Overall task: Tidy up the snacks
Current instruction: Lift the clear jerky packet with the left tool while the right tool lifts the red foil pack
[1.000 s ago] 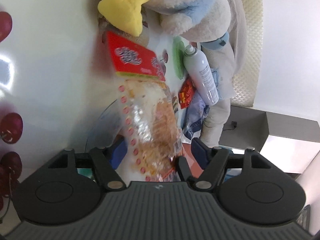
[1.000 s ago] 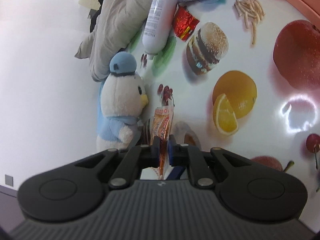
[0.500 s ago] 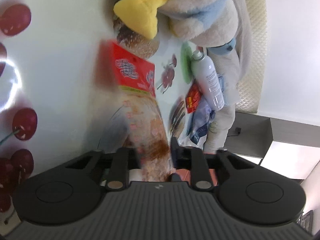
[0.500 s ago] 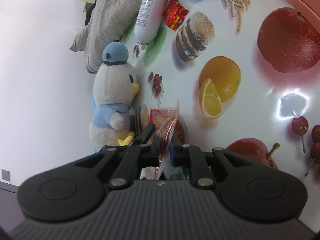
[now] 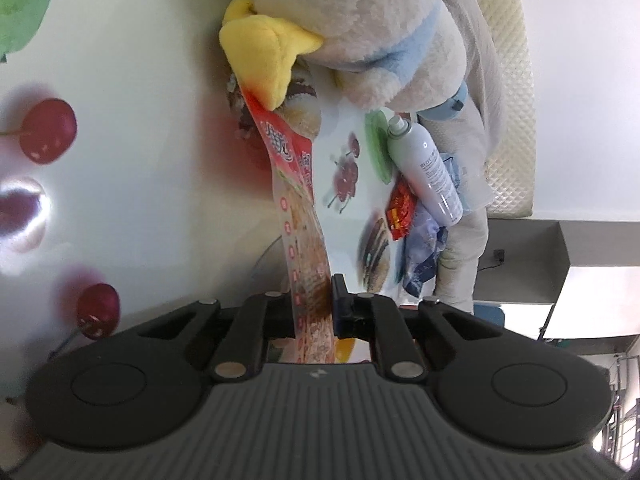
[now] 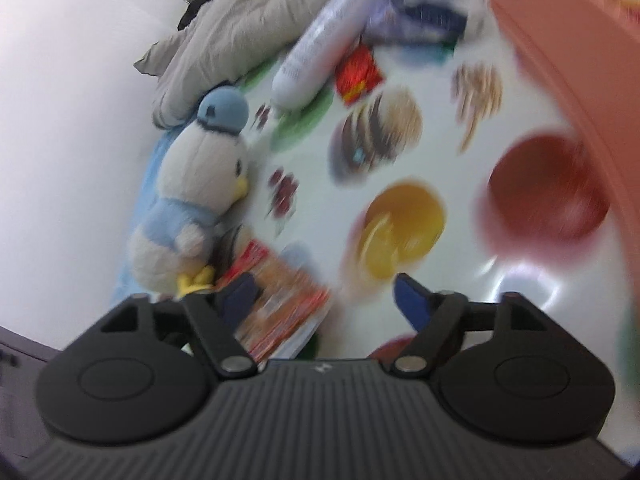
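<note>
My left gripper [image 5: 312,304] is shut on a clear snack bag with a red header [image 5: 298,208], seen edge-on, its top touching the plush's yellow foot. In the blurred right wrist view the same snack bag [image 6: 280,300] lies at my left finger, and my right gripper [image 6: 324,300] is open and empty above the fruit-print tablecloth. A small red snack packet [image 5: 400,212] and a blue packet [image 5: 424,252] lie by a white spray bottle [image 5: 428,172]; the red packet also shows in the right wrist view [image 6: 356,72].
A white and blue plush duck [image 6: 200,192] lies on the tablecloth, close to the bag. Grey cloth [image 6: 240,28] is piled behind the bottle. A pink tray rim [image 6: 560,80] fills the right edge of the right wrist view.
My left gripper closed on the snack bag. My right gripper let the bag go, opened and is moving, so its view is blurred.
</note>
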`<state>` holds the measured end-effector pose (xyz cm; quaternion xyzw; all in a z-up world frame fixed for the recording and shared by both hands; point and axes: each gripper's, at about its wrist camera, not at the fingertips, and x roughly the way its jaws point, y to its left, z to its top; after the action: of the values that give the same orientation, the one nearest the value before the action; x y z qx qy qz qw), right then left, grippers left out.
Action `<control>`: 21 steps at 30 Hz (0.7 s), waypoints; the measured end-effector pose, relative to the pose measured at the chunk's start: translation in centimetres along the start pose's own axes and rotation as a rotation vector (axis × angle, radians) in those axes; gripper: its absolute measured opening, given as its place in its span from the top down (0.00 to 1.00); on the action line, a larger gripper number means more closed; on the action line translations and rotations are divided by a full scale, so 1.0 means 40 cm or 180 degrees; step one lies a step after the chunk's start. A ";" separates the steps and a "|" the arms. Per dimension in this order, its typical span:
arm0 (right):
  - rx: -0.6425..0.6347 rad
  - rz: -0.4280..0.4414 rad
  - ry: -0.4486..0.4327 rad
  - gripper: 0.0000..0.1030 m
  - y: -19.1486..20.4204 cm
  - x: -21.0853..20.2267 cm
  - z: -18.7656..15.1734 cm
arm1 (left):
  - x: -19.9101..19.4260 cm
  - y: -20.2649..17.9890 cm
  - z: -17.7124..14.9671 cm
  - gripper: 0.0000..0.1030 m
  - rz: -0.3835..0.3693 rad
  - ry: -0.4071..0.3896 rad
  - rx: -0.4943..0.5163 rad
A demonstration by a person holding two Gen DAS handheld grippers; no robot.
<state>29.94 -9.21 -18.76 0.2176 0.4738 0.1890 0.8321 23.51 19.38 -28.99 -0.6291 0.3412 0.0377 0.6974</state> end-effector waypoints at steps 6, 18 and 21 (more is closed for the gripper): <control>-0.0408 -0.0380 -0.0334 0.18 -0.007 0.042 0.058 | 0.000 0.012 0.001 0.87 0.0069 0.0016 0.0051; -0.0803 -0.0776 -0.0920 0.18 -0.021 0.163 0.157 | 0.007 0.014 -0.001 0.87 0.0115 0.0013 0.0139; -0.0870 -0.0794 -0.0940 0.18 -0.018 0.203 0.172 | 0.009 0.012 -0.004 0.87 0.0124 -0.0004 0.0160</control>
<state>39.89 -6.84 -21.74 0.0679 0.3402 0.1132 0.9311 23.48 19.19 -29.57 -0.6045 0.3538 0.0430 0.7124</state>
